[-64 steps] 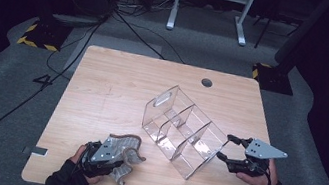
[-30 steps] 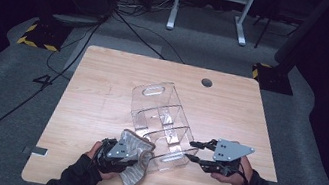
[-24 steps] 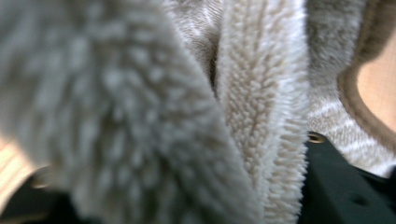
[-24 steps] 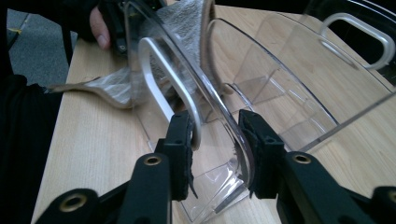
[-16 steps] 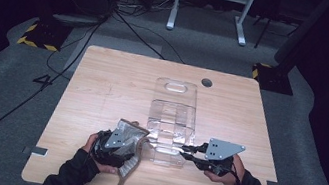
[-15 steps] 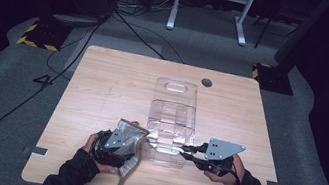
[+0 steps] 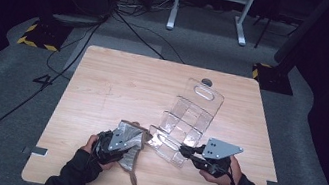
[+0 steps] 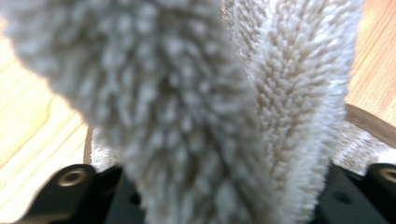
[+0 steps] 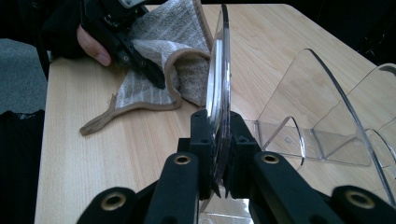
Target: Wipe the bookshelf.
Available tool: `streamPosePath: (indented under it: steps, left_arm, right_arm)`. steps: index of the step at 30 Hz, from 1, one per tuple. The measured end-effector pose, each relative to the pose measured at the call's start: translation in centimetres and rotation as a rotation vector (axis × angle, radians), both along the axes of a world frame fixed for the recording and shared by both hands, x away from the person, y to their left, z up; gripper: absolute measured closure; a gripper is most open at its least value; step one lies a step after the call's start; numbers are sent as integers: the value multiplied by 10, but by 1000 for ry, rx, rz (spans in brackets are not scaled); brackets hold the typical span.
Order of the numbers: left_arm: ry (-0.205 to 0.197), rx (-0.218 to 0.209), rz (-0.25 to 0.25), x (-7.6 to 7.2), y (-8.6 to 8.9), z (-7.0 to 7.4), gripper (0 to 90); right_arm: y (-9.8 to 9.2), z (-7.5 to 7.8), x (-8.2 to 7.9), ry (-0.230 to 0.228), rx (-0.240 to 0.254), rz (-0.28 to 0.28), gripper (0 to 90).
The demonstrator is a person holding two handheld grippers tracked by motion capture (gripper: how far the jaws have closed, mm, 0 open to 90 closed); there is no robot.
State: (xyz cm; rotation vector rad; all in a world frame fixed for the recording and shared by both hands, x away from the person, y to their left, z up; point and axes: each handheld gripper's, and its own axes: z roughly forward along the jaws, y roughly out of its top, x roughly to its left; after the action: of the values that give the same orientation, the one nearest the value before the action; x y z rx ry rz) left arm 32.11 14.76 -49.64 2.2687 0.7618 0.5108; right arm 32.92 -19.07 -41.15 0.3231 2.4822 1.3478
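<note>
High view showed the clear acrylic tiered organiser [image 7: 186, 126] lying slantwise on the pale wooden table [image 7: 118, 85], its near end between the two hands. The right gripper [image 7: 189, 152] had its jaws clamped narrowly on one of the organiser's side walls, plain in the right gripper view. The left gripper [image 7: 142, 138] had just been closing on the grey-beige terry cloth [image 8: 196, 107], which was bunched between its jaws and, as far as the blur allowed, touching the organiser's near edge. Wiping appeared to be the step in hand; next, the cloth would need pressing along a panel while the right grip steadied the organiser.
</note>
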Motion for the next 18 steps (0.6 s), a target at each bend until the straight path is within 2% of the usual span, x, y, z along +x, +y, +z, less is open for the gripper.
streamPosePath:
  steps: [1, 3, 4, 7, 8, 10, 11, 12, 14, 17, 18]
  left_arm:
    - [1, -7, 0, -2, 0, 1, 733]
    - [-20, -73, -31, -13, 4, 13, 743]
    - [-20, -73, -31, -13, 4, 13, 744]
    - [-57, -175, -130, -33, 0, 31, 744]
    - [-70, -181, -148, -36, -3, 35, 744]
    - [-69, -229, -176, -39, -13, 41, 743]
    - [-69, -229, -176, -39, -13, 41, 743]
    - [-84, -241, -195, -40, -22, 45, 743]
    - [-114, -232, -200, -39, -36, 50, 743]
    - [-169, -252, -184, -30, -52, 60, 744]
    - [-176, -267, -187, -27, -54, 61, 744]
  right_arm:
    - [0, 0, 0, -6, -5, -7, 793]
    - [-2, 0, 1, 0, 3, 4, 782]
    - [-2, 0, 1, 0, 3, 4, 782]
    - [-1, 0, 0, -12, -3, 9, 845]
    - [-1, 0, 0, -2, 5, 8, 846]
    - [-1, -1, 2, 14, 21, 7, 848]
    - [-1, -1, 2, 14, 21, 7, 848]
    - [1, -1, 1, 16, 23, 1, 850]
    - [6, -1, -1, 9, 13, -12, 850]
    - [12, 0, -2, 8, 9, -18, 848]
    - [13, 0, -2, 10, 6, -19, 848]
